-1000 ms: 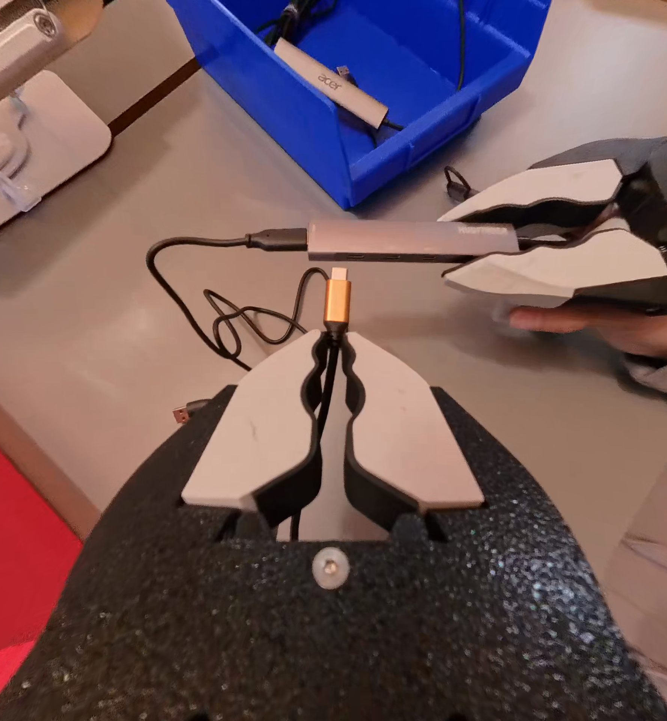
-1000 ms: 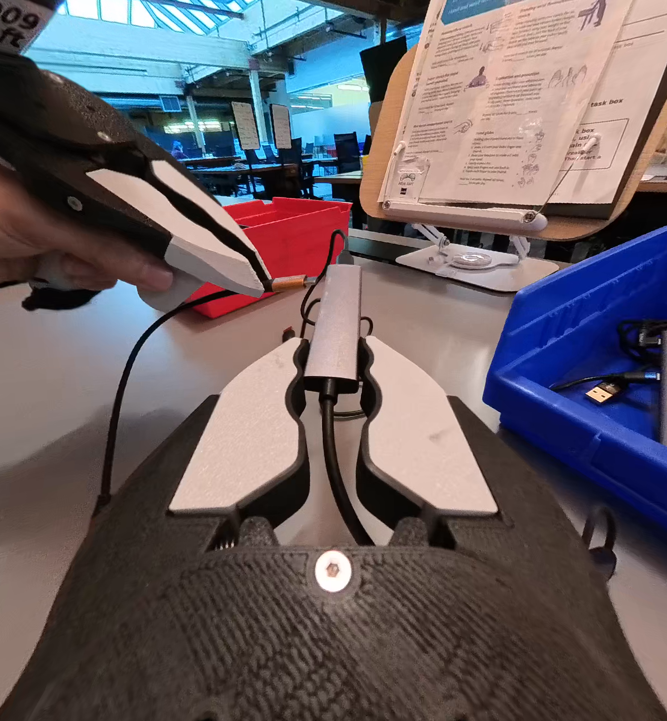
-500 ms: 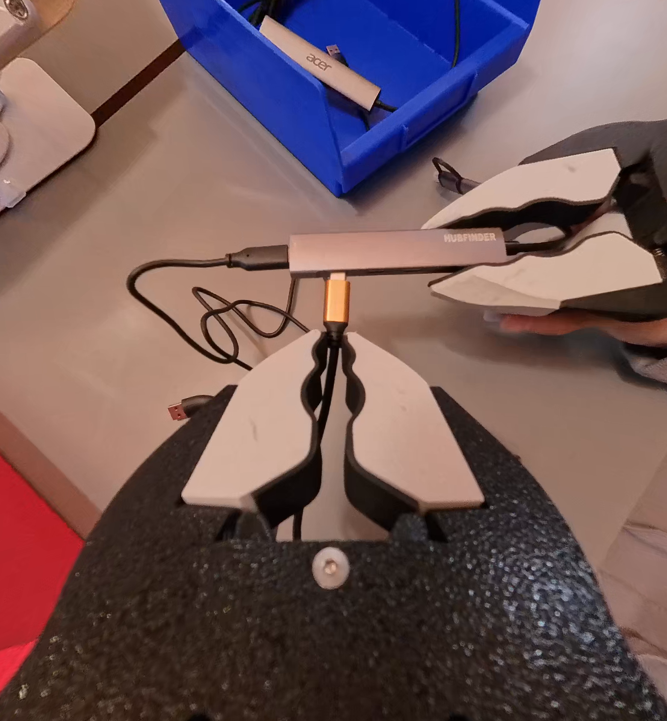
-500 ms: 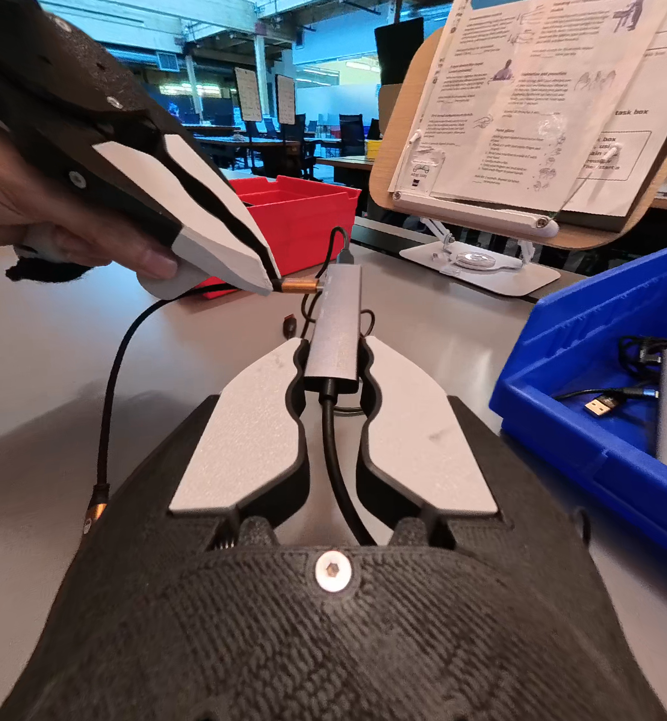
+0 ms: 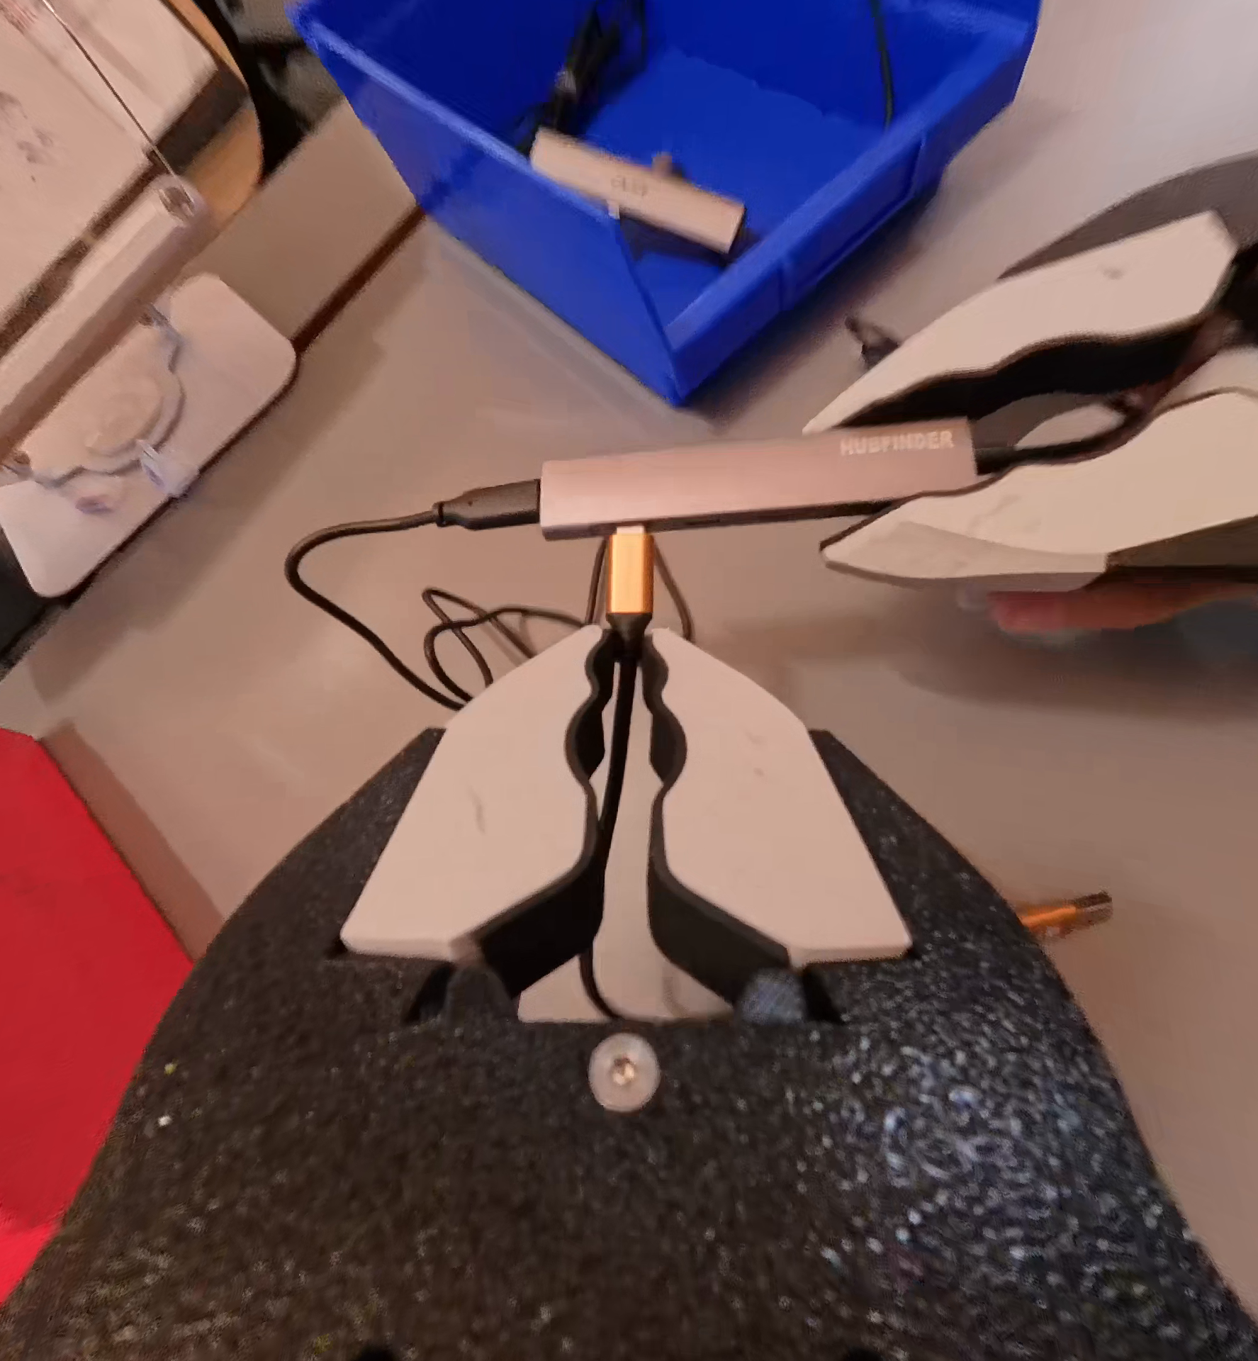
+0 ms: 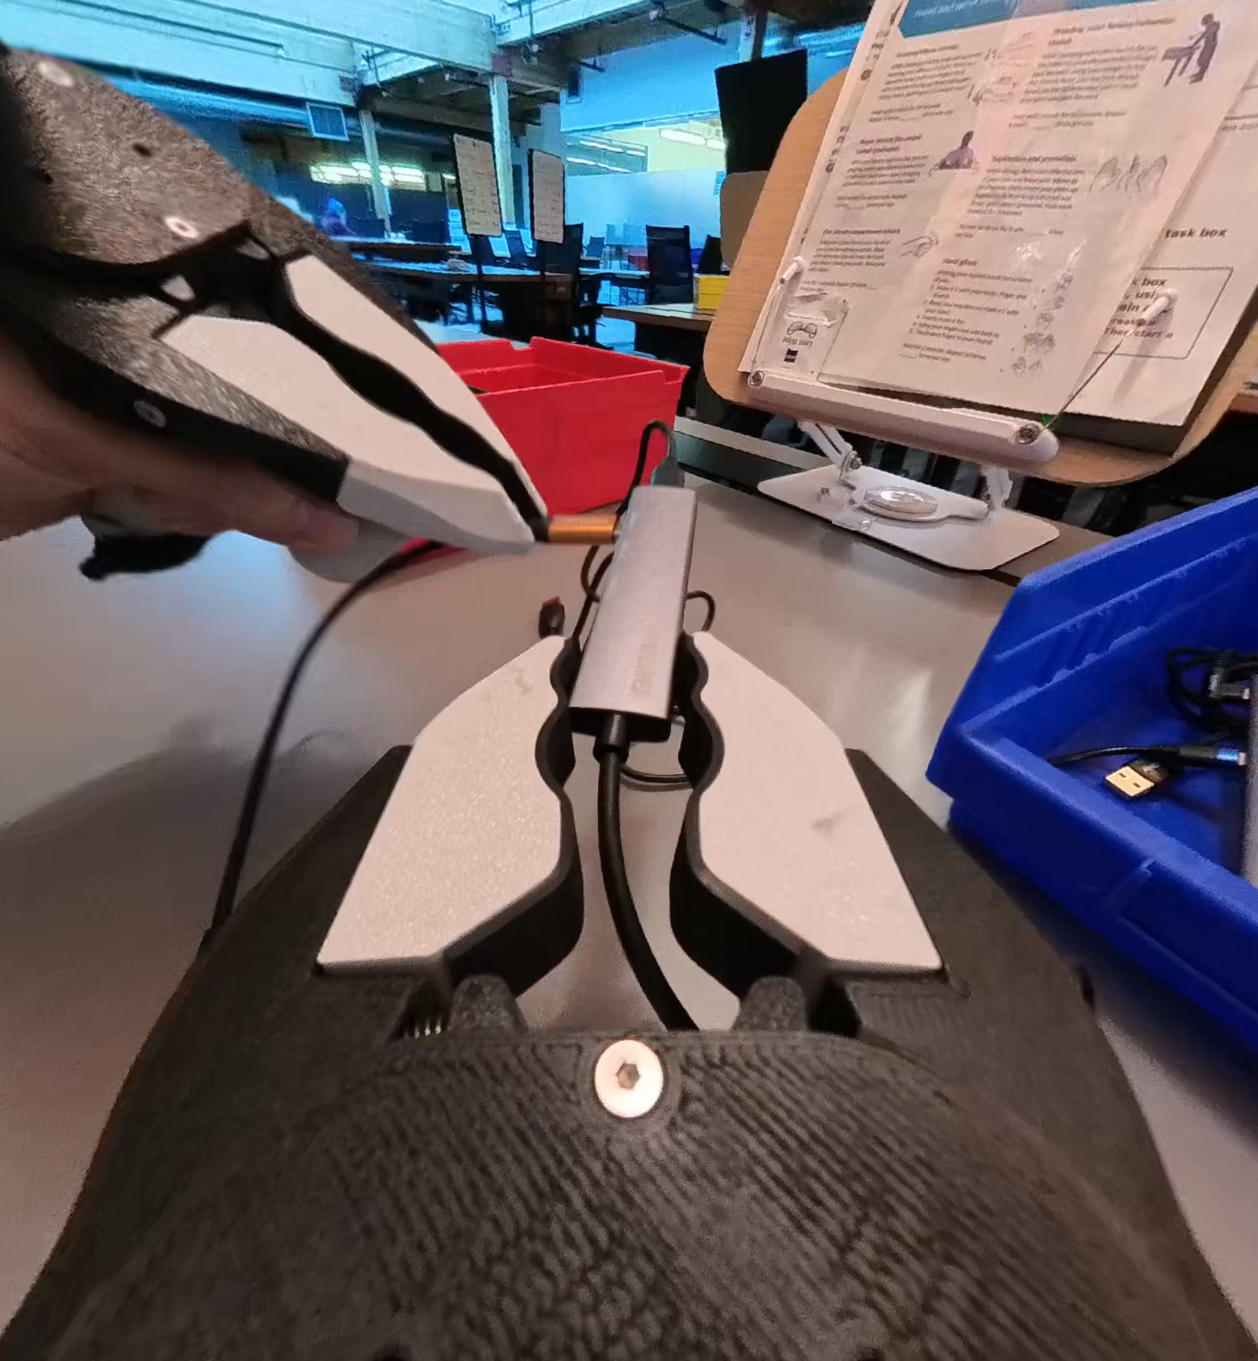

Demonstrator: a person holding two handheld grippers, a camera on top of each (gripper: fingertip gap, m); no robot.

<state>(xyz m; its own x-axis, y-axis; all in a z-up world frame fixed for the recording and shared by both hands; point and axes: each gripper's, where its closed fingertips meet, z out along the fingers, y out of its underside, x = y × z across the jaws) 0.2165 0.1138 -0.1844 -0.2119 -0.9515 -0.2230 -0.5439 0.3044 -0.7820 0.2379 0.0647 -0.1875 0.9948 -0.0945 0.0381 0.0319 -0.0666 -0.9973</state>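
My left gripper (image 5: 626, 633) is shut on a black cable just behind its orange plug (image 5: 630, 574). The plug's metal tip sits in a side port of a grey USB hub (image 5: 751, 482). My right gripper (image 6: 629, 655) is shut on the near end of that hub (image 6: 644, 611) and holds it above the grey table. In the right wrist view the left gripper (image 6: 537, 534) comes in from the left with the orange plug (image 6: 581, 529) against the hub's side. The hub's own black cable (image 5: 360, 545) leaves its far end and loops on the table.
A blue bin (image 5: 684, 147) holds another grey hub (image 5: 640, 195) and cables. A red bin (image 6: 574, 420) stands at the table's far left. A document stand (image 6: 979, 243) on a white base is at the back. A loose orange plug (image 5: 1060, 913) lies on the table. Left tips to right tips: about 6 cm.
The orange plug moved up to the hub and its tip went into the side port. Both grippers stayed shut and shifted slightly with the views.
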